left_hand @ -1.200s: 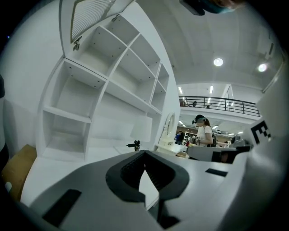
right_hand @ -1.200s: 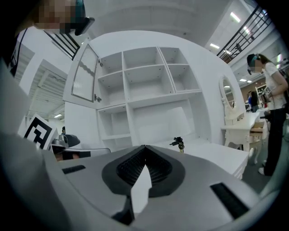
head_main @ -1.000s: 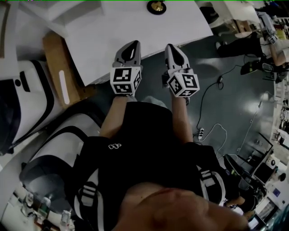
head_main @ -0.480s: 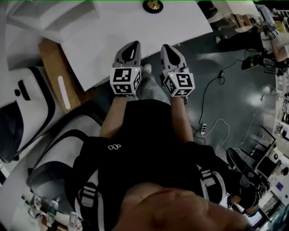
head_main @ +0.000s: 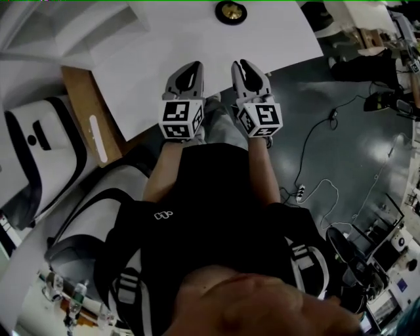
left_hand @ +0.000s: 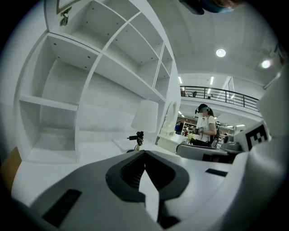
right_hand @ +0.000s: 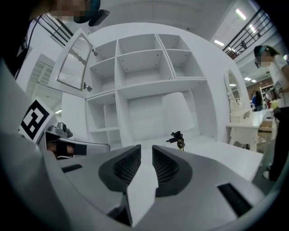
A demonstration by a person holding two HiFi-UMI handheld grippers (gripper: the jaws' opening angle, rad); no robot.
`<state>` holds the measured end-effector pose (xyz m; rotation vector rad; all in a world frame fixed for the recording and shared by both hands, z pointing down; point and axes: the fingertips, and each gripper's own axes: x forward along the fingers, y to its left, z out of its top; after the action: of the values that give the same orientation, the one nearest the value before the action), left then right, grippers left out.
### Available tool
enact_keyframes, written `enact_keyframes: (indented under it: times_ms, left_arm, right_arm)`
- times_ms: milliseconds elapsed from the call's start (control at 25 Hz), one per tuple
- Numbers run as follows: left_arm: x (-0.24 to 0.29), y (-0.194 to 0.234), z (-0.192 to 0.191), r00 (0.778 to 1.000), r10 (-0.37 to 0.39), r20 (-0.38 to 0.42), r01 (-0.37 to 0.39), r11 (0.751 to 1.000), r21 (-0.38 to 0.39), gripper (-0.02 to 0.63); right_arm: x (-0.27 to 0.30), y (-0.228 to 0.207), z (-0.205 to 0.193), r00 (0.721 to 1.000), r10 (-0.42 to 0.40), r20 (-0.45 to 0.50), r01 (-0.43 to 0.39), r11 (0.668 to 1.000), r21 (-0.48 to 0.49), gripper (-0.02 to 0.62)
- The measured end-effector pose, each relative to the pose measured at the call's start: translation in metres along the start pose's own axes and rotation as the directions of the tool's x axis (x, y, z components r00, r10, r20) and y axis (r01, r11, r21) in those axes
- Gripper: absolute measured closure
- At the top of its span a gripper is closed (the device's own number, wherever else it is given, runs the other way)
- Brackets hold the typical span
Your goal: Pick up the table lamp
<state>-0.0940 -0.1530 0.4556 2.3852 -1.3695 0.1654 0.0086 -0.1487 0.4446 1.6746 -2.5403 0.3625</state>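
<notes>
The table lamp stands far back on the white table (head_main: 197,39). Only its dark round base (head_main: 230,11) shows in the head view. In the gripper views I see its white shade (left_hand: 145,116) (right_hand: 177,113) over a thin stem with a black fitting (left_hand: 137,137) (right_hand: 177,138). Both grippers hover over the table's near edge, well short of the lamp and pointing at it. My left gripper (head_main: 190,67) (left_hand: 144,152) has its jaw tips together, with nothing held. My right gripper (head_main: 241,65) (right_hand: 146,147) has its jaws opening, with a narrow gap and nothing between them.
A white shelf unit (left_hand: 90,90) (right_hand: 144,67) rises behind the lamp. A wooden panel (head_main: 84,108) leans at the table's left and a white-and-black machine (head_main: 33,164) stands beyond. Cables (head_main: 315,131) lie on the dark floor at right. A person (left_hand: 207,128) stands far off.
Both grippers have moved forward over the table's near edge, closer to the lamp. The right gripper has come nearer to the left one.
</notes>
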Motion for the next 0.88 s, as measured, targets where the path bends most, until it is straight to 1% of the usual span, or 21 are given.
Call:
enact_keyframes:
  times_ms: [40,160,360,480,680,760,880]
  left_arm:
    - [0.006,0.002,0.001,1.0,0.003,-0.006,-0.003,1.0,0.002,0.595]
    - [0.033,0.006,0.006,1.0,0.022,-0.013,-0.022,1.0,0.015,0.595]
    - [0.078,0.011,0.003,0.999,0.029,-0.043,-0.028,0.999,0.021,0.595]
    - [0.092,0.017,0.0,0.996,0.041,-0.075,-0.039,0.999,0.028,0.595]
    - [0.106,0.025,0.002,0.991,0.069,-0.112,-0.065,0.997,0.041,0.595]
    - [0.116,0.028,-0.003,0.989,0.071,-0.126,-0.067,0.997,0.041,0.595]
    - [0.127,0.034,-0.008,0.987,0.087,-0.133,-0.083,0.996,0.032,0.595]
  right_arm:
    - [0.007,-0.004,-0.001,1.0,0.01,-0.001,-0.01,1.0,0.013,0.514]
    - [0.029,-0.03,-0.006,1.0,0.009,-0.013,-0.008,0.999,0.031,0.514]
    - [0.071,-0.076,-0.022,1.0,0.002,-0.03,-0.001,1.0,0.023,0.514]
    - [0.094,-0.09,-0.032,0.999,0.018,-0.046,-0.018,1.0,-0.005,0.511]
    - [0.126,-0.104,-0.042,0.996,0.058,-0.064,-0.059,0.998,-0.017,0.479]
    - [0.139,-0.114,-0.054,0.995,0.055,-0.081,-0.059,0.997,-0.042,0.471]
    - [0.157,-0.124,-0.072,0.992,0.05,-0.114,-0.065,0.99,-0.129,0.471]
